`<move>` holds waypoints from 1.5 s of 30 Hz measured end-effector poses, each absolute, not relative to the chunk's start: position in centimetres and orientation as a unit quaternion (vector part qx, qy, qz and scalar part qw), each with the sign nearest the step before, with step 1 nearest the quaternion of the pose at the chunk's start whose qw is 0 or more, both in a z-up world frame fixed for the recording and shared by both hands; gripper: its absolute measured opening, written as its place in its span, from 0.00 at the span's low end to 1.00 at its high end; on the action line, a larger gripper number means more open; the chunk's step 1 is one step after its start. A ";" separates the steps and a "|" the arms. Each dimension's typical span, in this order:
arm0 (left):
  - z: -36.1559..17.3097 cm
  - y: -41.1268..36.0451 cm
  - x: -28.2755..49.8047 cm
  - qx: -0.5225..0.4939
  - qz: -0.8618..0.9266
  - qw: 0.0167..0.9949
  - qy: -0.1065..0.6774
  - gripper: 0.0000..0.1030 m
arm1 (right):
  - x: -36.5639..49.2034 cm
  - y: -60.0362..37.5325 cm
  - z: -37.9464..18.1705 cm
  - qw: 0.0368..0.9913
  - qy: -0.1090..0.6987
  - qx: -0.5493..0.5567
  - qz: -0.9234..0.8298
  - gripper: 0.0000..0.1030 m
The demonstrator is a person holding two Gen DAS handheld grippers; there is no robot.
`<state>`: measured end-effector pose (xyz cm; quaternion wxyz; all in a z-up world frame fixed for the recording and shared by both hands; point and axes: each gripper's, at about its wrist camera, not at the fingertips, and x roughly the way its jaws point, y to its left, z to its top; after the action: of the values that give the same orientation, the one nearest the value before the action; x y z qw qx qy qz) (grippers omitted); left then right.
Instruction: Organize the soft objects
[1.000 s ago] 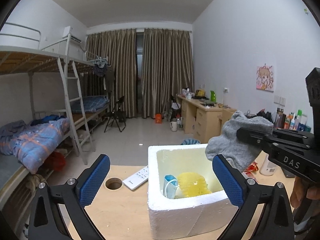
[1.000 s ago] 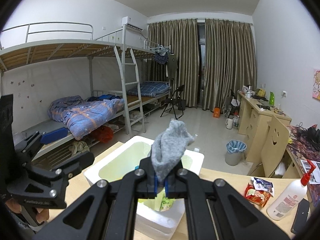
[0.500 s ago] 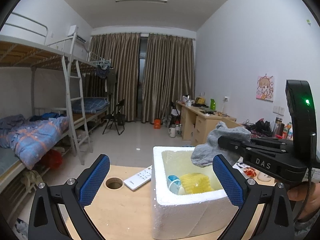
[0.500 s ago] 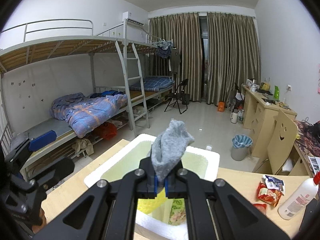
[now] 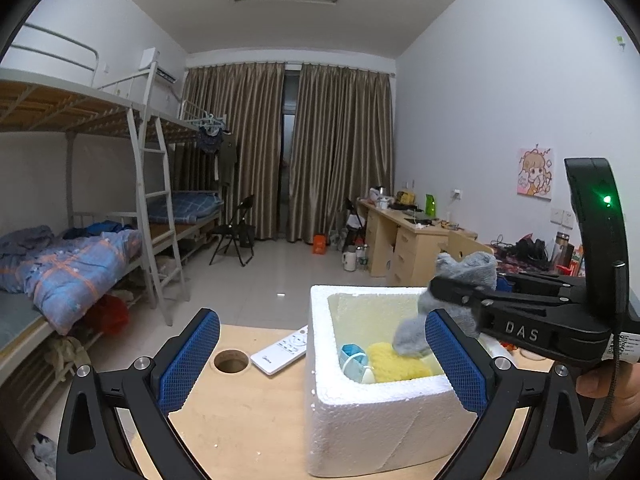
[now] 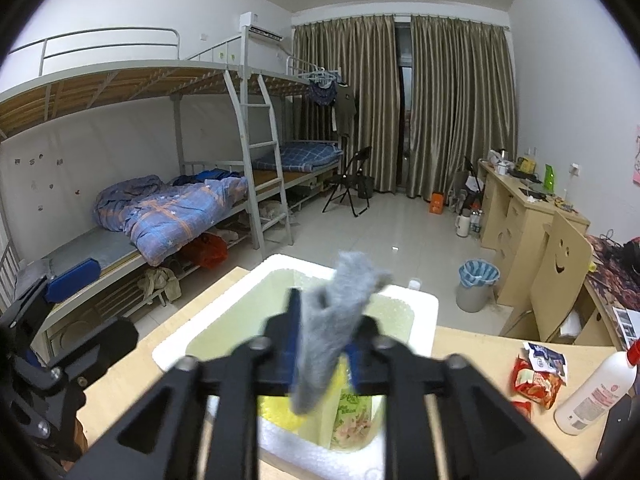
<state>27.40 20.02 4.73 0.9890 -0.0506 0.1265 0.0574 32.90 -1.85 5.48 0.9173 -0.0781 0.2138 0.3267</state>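
The remote (image 5: 280, 350) lies on the table (image 5: 240, 420), left of the foam box (image 5: 380, 420).
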 end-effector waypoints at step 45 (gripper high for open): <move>4.8 20.2 26.9 -0.054 0.062 0.989 0.127 1.00 | 30.7 -2.6 6.7 0.927 0.187 -0.063 0.320 0.79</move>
<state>26.93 20.25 4.82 0.9885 -0.0540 0.1269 0.0620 30.71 -2.57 6.68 0.9267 -0.0635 0.1865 0.3201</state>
